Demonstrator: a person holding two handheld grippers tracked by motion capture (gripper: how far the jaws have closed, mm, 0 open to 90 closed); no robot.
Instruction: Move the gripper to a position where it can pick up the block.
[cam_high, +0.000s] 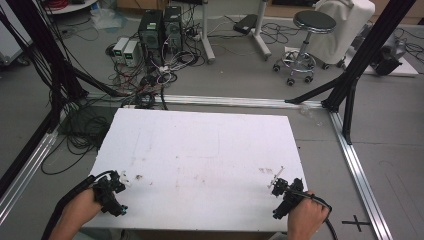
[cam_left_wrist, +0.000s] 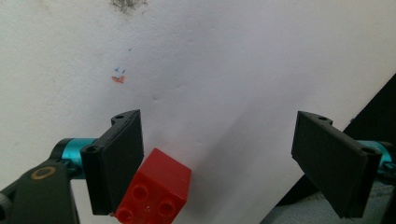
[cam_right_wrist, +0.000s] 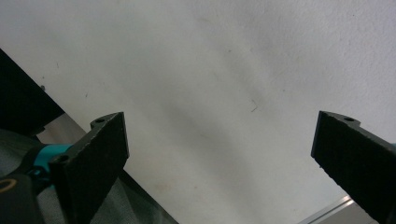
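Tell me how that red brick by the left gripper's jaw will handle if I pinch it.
The red brick looks like rigid moulded plastic, so probably stiff and light. Its faces look glossy, so it may slip. It sits skewed against one jaw of the open left gripper, so closing could twist it.

Red brick (cam_left_wrist: 156, 189): bottom cut off by the left gripper view's lower edge, its left side hidden behind the near jaw; can't tell if it touches the board (cam_left_wrist: 224, 70). In the high view the brick is too small to make out by the left gripper (cam_high: 111, 192). Person's forearms cut off at the bottom edge. Small marks near the right gripper (cam_high: 283, 192), at the board's near right corner, too small to identify.
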